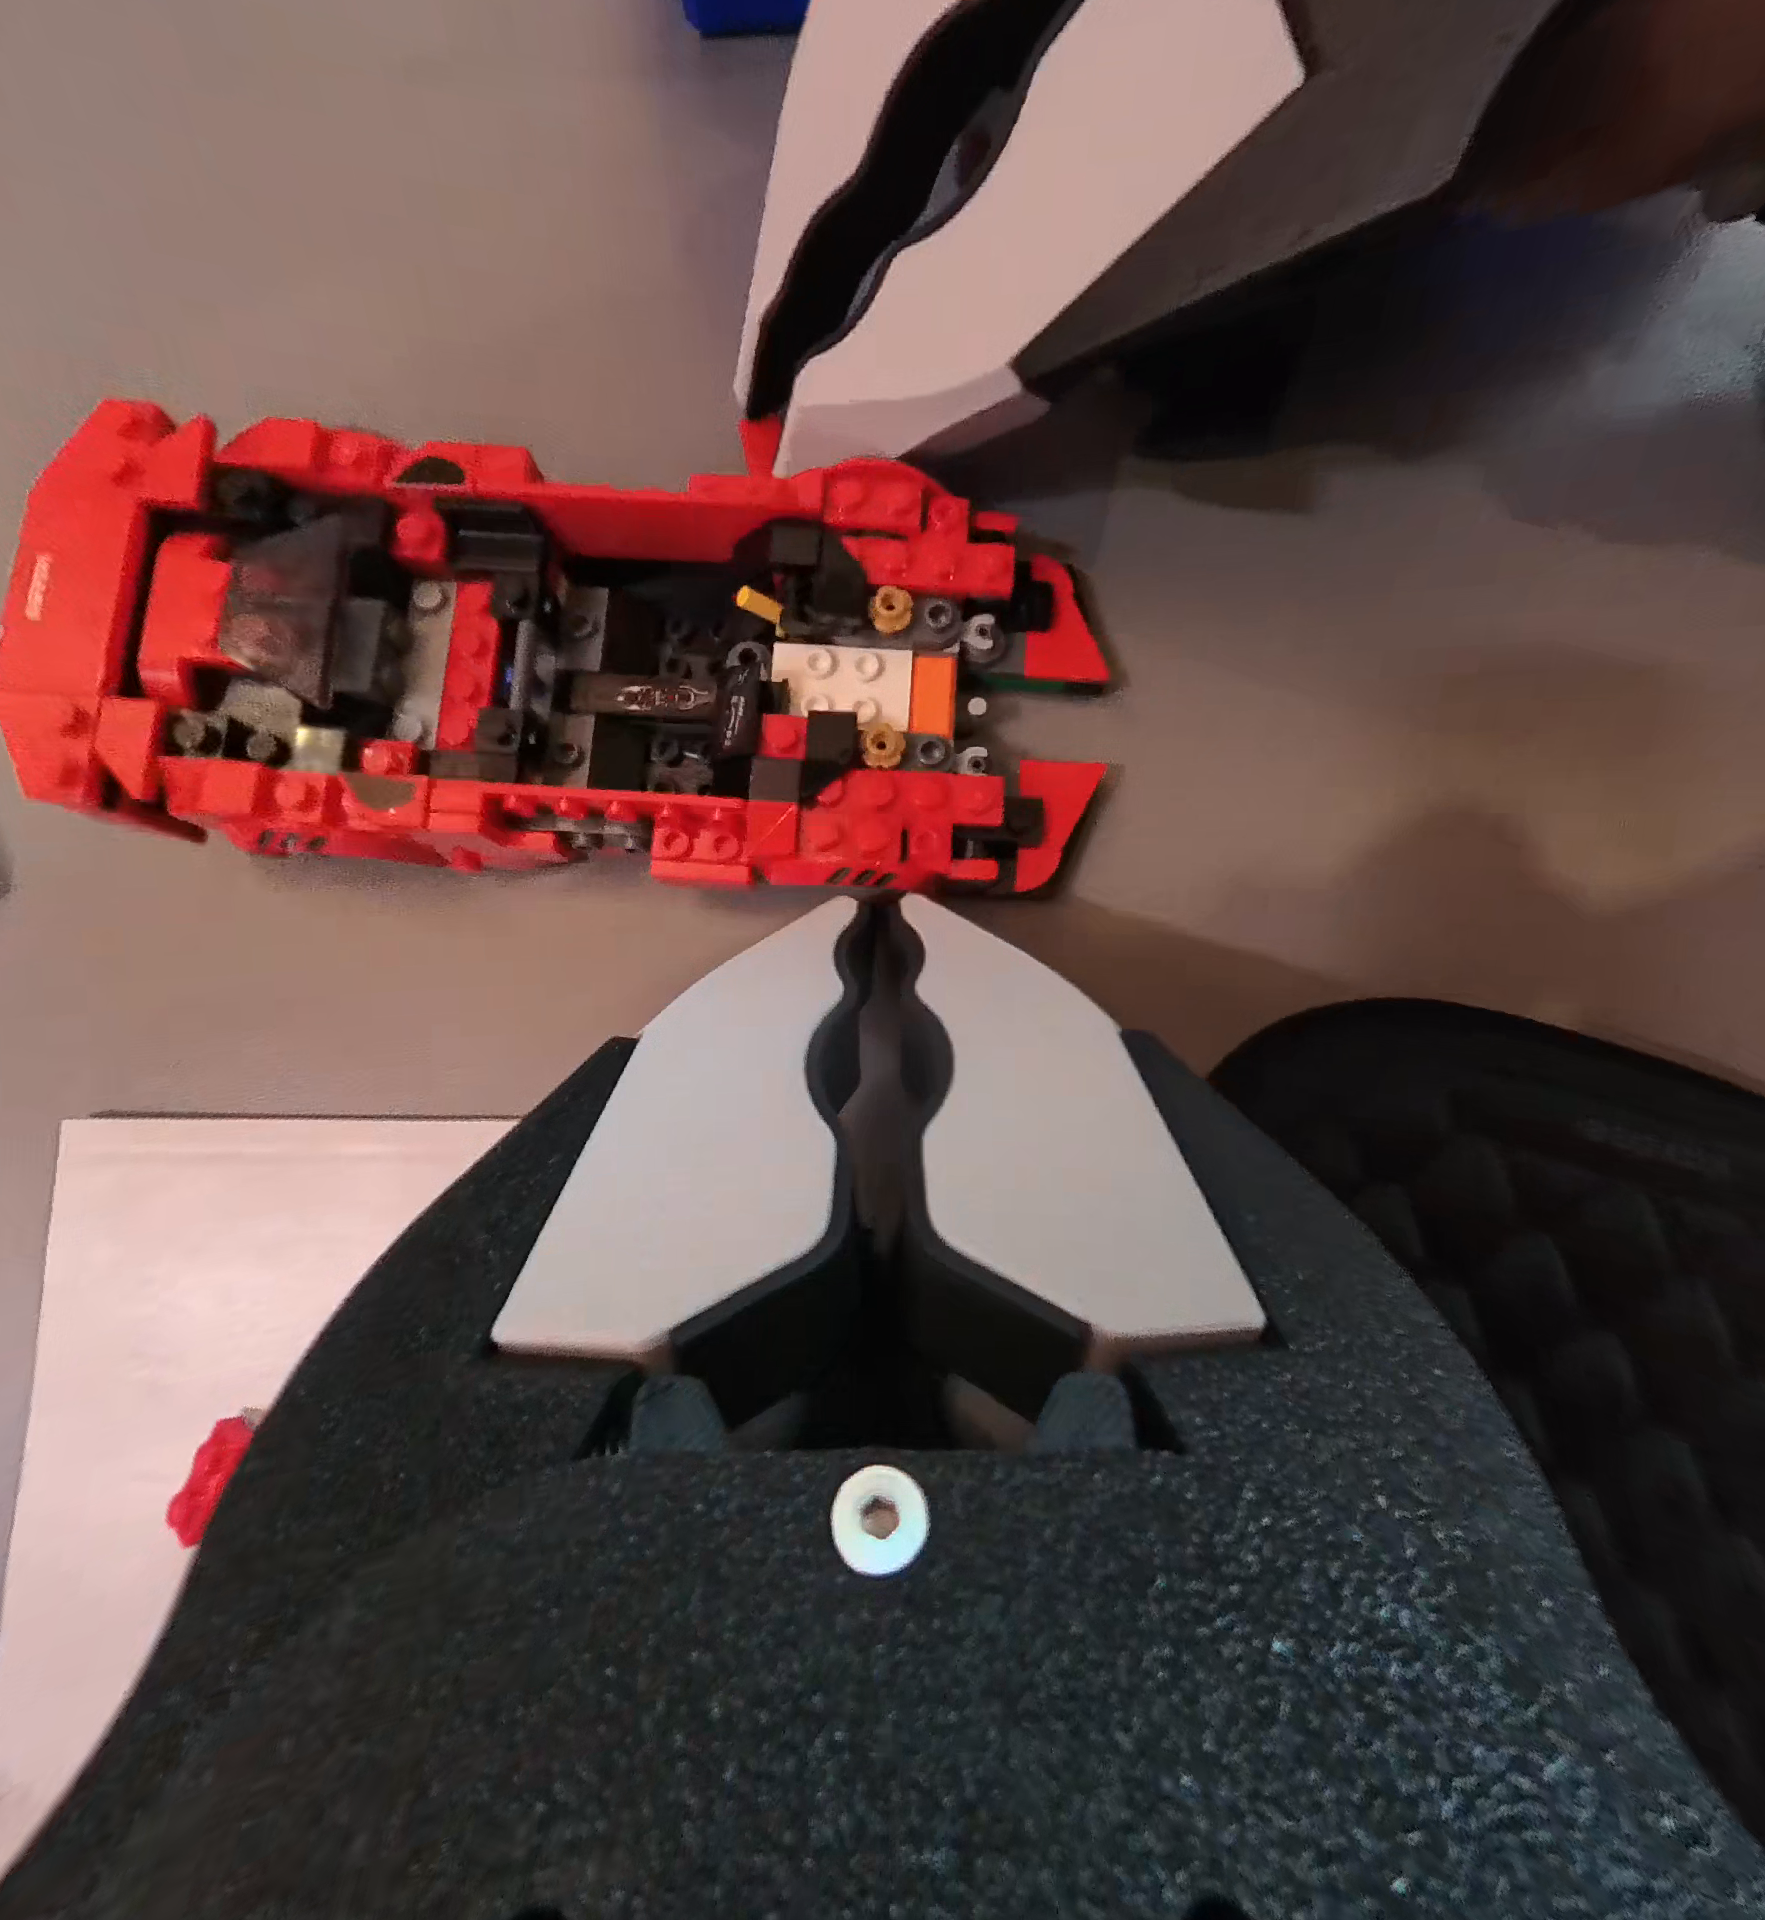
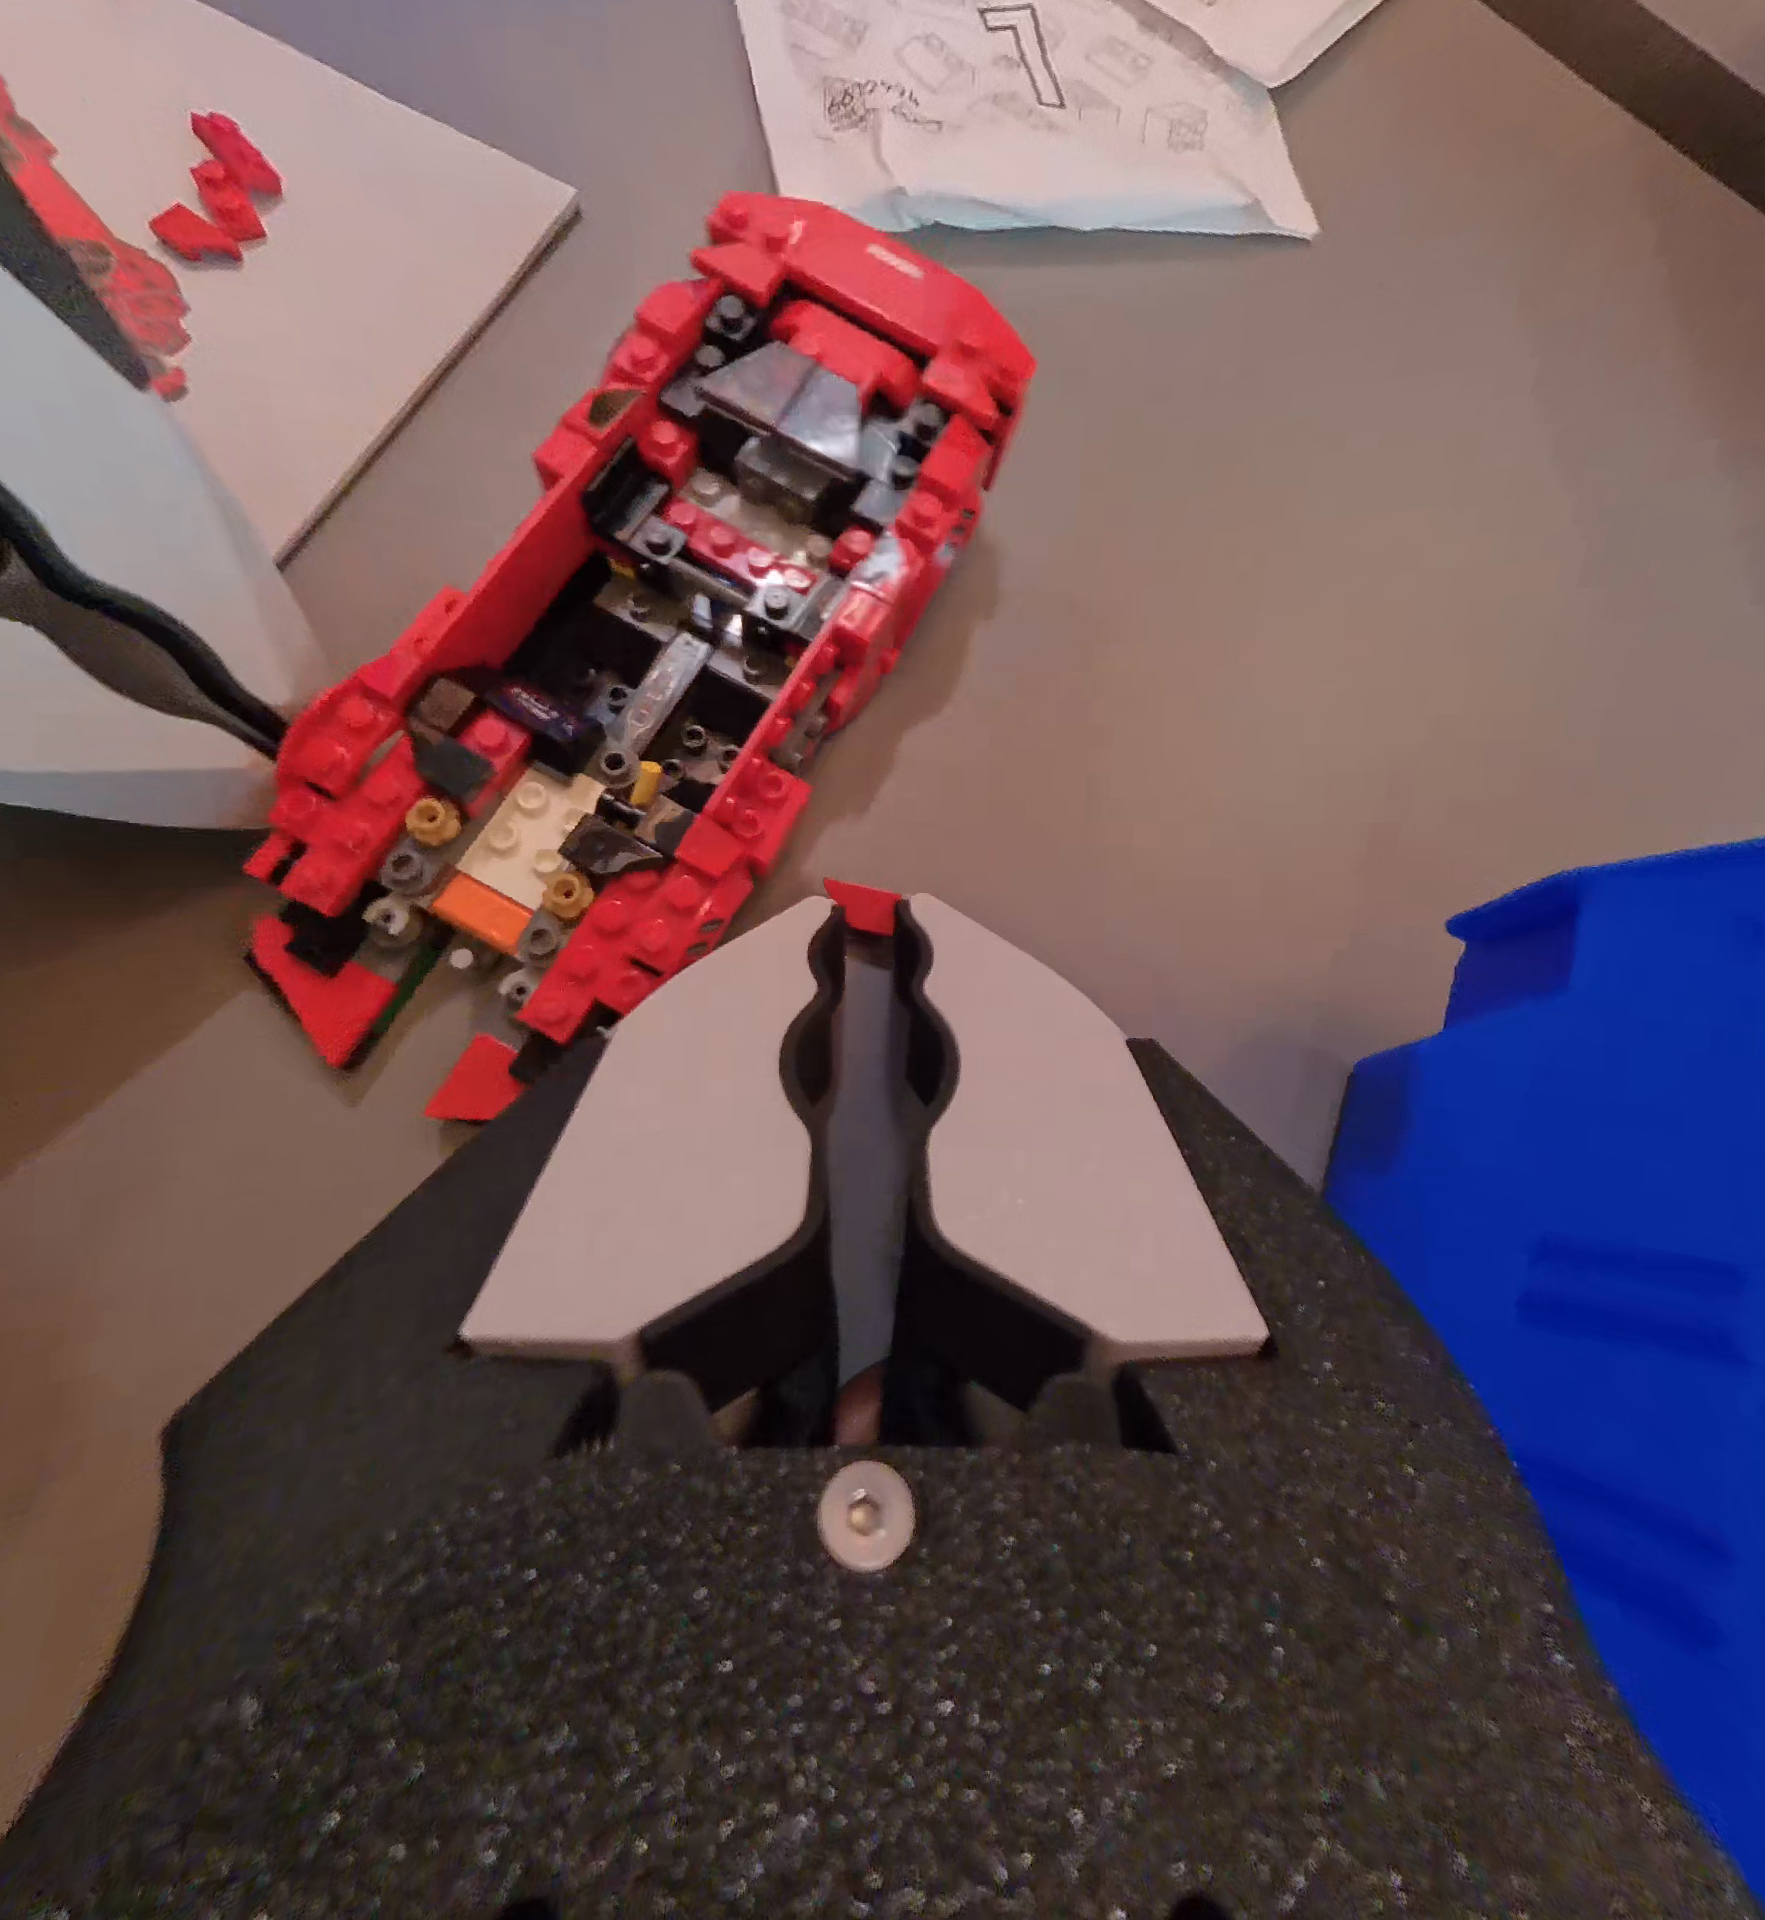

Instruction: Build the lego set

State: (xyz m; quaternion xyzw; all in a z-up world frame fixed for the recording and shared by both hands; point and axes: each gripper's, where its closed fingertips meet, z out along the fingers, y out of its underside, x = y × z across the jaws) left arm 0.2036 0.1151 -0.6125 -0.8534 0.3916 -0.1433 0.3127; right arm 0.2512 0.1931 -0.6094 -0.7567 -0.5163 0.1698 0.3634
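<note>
A partly built red lego car (image 1: 545, 665) lies on the grey table with its roof off, so its black, grey and white insides show. It also shows in the right wrist view (image 2: 649, 644). My left gripper (image 1: 873, 914) is shut, with its tips against the car's near side by the front end. In the right wrist view it (image 2: 270, 738) comes in from the left. My right gripper (image 2: 862, 914) is shut on a small red piece (image 2: 862, 902), close to the car's front side. In the left wrist view the red piece (image 1: 764, 452) touches the car's far side wall.
A grey board (image 2: 421, 260) with loose red pieces (image 2: 223, 187) lies at the far left. A crumpled sheet with printed brick drawings (image 2: 1023, 125) lies behind the car. A blue bin (image 2: 1636, 1299) stands at the right. A black quilted object (image 1: 1584, 1351) lies near my left gripper. The left gripper's tips are roughly 9 cm from the right gripper's.
</note>
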